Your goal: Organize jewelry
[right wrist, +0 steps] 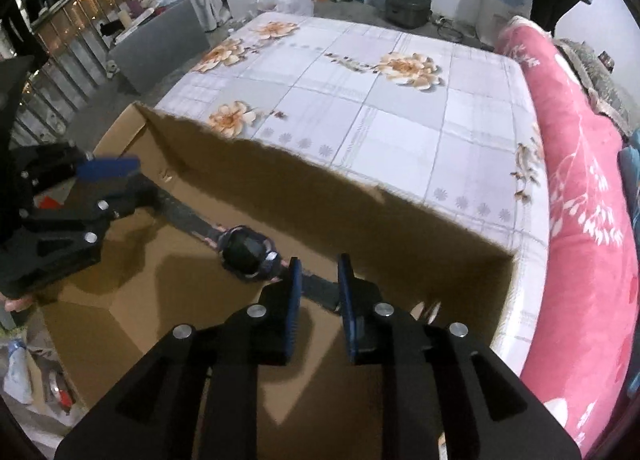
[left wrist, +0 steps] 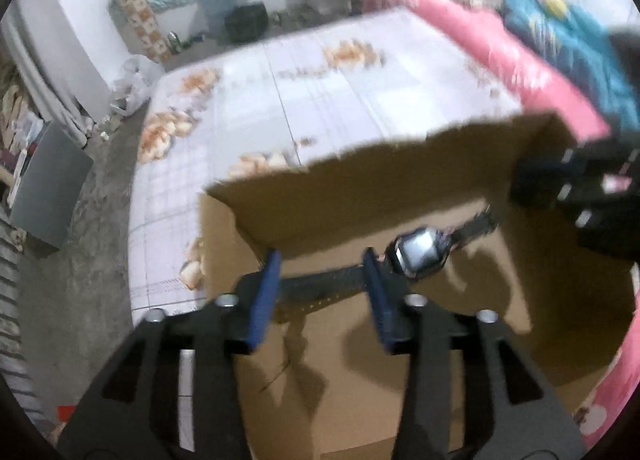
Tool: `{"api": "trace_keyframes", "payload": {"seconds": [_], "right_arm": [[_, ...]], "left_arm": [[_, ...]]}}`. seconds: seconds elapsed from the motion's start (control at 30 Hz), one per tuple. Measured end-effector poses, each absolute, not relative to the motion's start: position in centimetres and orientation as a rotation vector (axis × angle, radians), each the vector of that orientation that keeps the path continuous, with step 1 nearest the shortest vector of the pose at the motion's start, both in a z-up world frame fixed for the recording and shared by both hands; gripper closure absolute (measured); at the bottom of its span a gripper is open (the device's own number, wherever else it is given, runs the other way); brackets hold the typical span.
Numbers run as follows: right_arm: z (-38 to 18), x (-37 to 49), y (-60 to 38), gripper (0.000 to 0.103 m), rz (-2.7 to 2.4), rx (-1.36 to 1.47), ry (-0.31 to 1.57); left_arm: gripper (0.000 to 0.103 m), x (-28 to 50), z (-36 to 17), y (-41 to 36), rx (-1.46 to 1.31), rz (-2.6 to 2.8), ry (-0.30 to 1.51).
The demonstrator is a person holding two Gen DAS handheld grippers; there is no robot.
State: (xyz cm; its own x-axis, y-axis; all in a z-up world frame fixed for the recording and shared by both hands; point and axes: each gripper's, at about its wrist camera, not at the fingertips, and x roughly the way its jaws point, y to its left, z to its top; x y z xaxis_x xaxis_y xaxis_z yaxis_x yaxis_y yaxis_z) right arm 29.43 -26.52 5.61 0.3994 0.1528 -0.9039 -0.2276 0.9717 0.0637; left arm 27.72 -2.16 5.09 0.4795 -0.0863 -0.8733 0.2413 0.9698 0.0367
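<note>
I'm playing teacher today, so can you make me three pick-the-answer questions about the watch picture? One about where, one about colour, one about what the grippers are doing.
1. Where is the watch?
A. inside the cardboard box
B. on the flowered sheet
C. on the floor

2. What colour are the gripper fingers?
A. red
B. blue
C. yellow

3. How do the left gripper and right gripper stand?
A. both clamped tight on the strap
B. both open, with a strap end between the fingers
C. both far from the watch

Answers: 1 A, brown box walls surround the watch. 2 B, the fingers are blue in both views. 3 B, gaps show beside the strap in each wrist view.
</note>
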Motion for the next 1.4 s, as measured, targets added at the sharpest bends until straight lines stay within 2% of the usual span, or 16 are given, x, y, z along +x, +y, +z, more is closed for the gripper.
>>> {"api": "trace_keyframes", "payload": {"seconds": [0.03,0.1,0.2,0.43,0.8,0.97,1.07,1.13,1.23,1.4], "right_arm": [[5.4,29.4,-26.2,0.084,0.258,-0.067,1.148],[4.8,29.6,-25.1,0.084,0.294,-0.063,1.192],[3.4,30.5,-23.5,0.084,0.356,-0.034,1.276],[-2.3,33.6,-19.6,0.084,0.457,0.070,1.504],[-3.1,35.7,-20.1,0.082,0.356,0.236,1.423],[-2.2,34.5,-20.4,0.069,0.337,0.240,1.417],[1.1,32.5,-21.2,0.064,0.315,0.196,1.345],[4.0,30.7,-21.9,0.053,0.302,0.174,1.263],[8.7,26.2,-23.2,0.043,0.286,0.142,1.119],[13.0,17.8,-25.0,0.022,0.250,0.087,0.934]], "left_arm": [[0.050,27.5,5.5,-1.8,0.149,-0.198,1.041],[0.033,26.4,6.6,-0.9,0.111,-0.186,1.011],[0.023,24.3,7.8,0.7,0.065,-0.169,0.963],[0.016,17.7,8.6,4.9,-0.024,-0.112,0.868],[0.016,10.7,4.7,9.8,-0.160,-0.036,0.870],[0.016,8.5,3.6,10.1,-0.197,-0.047,0.881],[0.015,7.2,3.2,9.5,-0.172,-0.060,0.878],[0.015,6.8,3.1,9.0,-0.148,-0.078,0.881],[0.015,5.9,2.7,7.5,-0.095,-0.107,0.890],[0.015,4.2,1.3,4.9,-0.053,-0.174,0.924]]}}
